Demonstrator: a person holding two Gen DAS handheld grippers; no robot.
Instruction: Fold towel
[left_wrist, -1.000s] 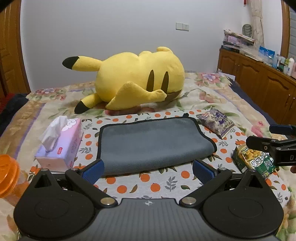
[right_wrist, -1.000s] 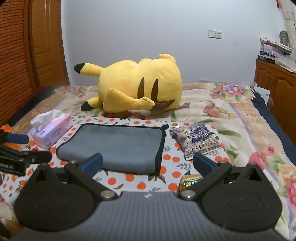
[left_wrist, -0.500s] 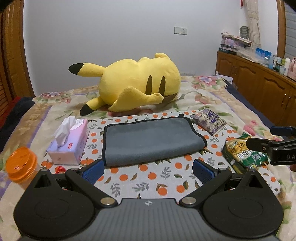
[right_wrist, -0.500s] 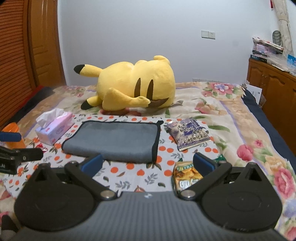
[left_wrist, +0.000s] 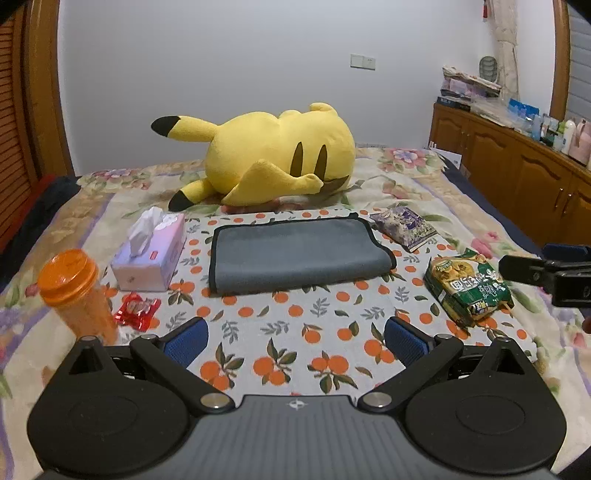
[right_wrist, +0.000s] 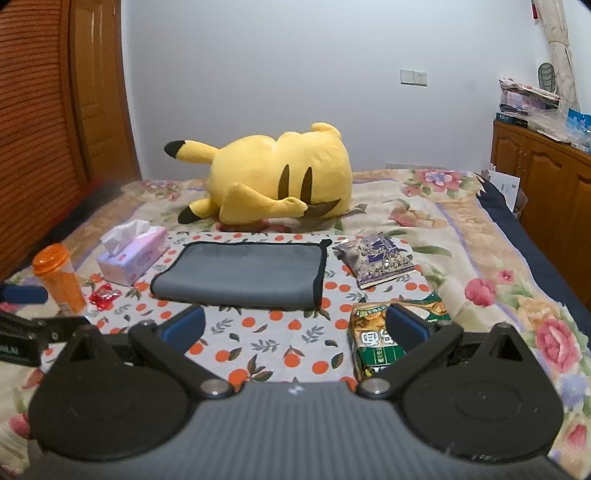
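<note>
Folded grey towel lying flat on the orange-print cloth on the bed, between tissue box and snack packets. Left tongs and right tongs: both spread apart, empty, short of the towel.

A home bedroom: a bed with a floral cover fills mid-frame, a yellow plush lies on it, and wooden cabinets at right hold what look like toiletries.

Matte black left claw and right claw: blue ribbed pads, silver pivot screws, round black discs, grey ribbed housing with small white emblem.
</note>
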